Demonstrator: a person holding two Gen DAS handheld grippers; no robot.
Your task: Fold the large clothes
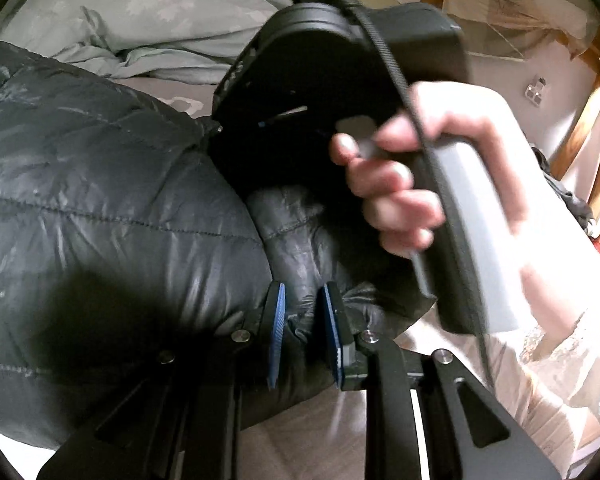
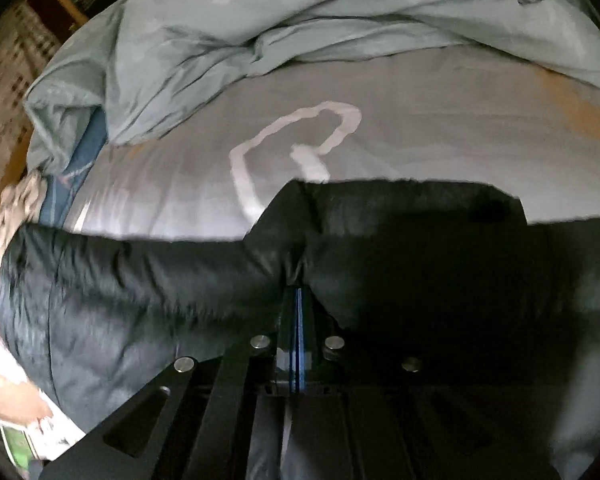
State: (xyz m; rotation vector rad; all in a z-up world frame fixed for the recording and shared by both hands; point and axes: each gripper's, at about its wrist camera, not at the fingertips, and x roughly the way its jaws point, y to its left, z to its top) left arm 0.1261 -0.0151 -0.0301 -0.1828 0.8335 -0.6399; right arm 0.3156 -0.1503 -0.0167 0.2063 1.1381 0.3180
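A black quilted puffer jacket (image 1: pixel 100 200) lies on a grey bed sheet (image 1: pixel 184 94). In the left wrist view my left gripper (image 1: pixel 302 300) is shut on a bunched fold of the jacket, its blue pads (image 1: pixel 278 320) pressing the fabric from both sides. The right gripper's black body (image 1: pixel 340 92) and the hand holding it (image 1: pixel 404 192) are just ahead, close over the jacket. In the right wrist view my right gripper (image 2: pixel 298 284) is shut tight on a pinched edge of the jacket (image 2: pixel 140 288), which spreads to both sides.
A crumpled pale green duvet (image 2: pixel 320 12) lies at the far side of the bed. The grey sheet (image 2: pixel 420 128) has a white printed outline (image 2: pixel 300 140). Wooden furniture (image 1: pixel 588 120) stands to the right. A patterned sleeve (image 2: pixel 4 360) is at the left edge.
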